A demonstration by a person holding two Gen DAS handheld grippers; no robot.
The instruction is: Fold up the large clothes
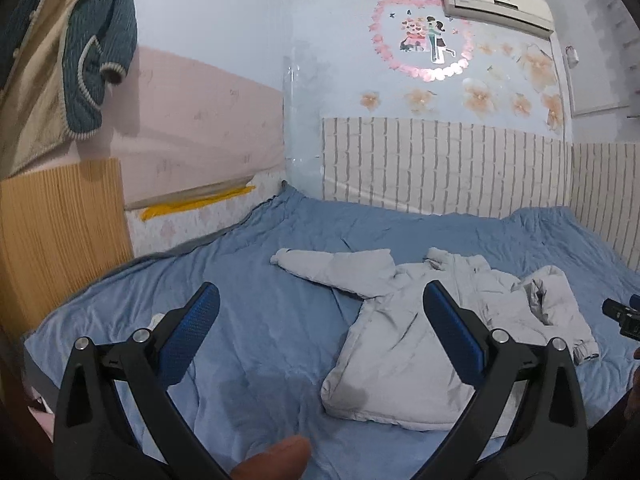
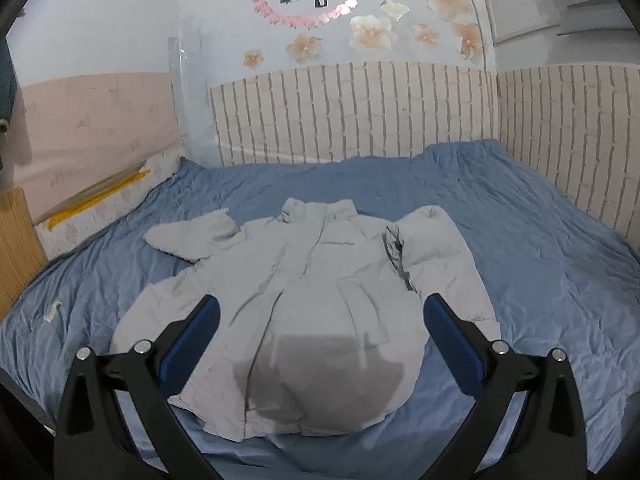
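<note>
Jacket: a pale grey padded jacket lies spread front-up on the bed, collar toward the far wall, hem toward me.
Sleeves: in my right wrist view one sleeve angles out flat to the left; the other sleeve is bent back along the right side of the body.
Shadow: a dark patch falls across the near hem of the jacket.
Bed: covered by a wrinkled blue sheet that reaches the walls at the back and right.
My left gripper: my left gripper hangs above the sheet to the left of the jacket, its blue pads spread wide with nothing between them; only the right-hand finger overlaps the jacket's edge in this view.
My right gripper: my right gripper hangs over the lower half of the jacket, fingers wide apart, holding nothing; whether the tips touch the fabric I cannot tell.
My hand: a fingertip shows at the bottom edge of the left wrist view.
Far wall: a brick-patterned panel runs along the bed, with flower stickers and a pink heart decal above.
Air conditioner: an air conditioner is mounted high on the wall.
Left side: a teal knitted cardigan hangs above a wooden panel.
Small scrap: a whitish scrap lies on the sheet left of the jacket.
</note>
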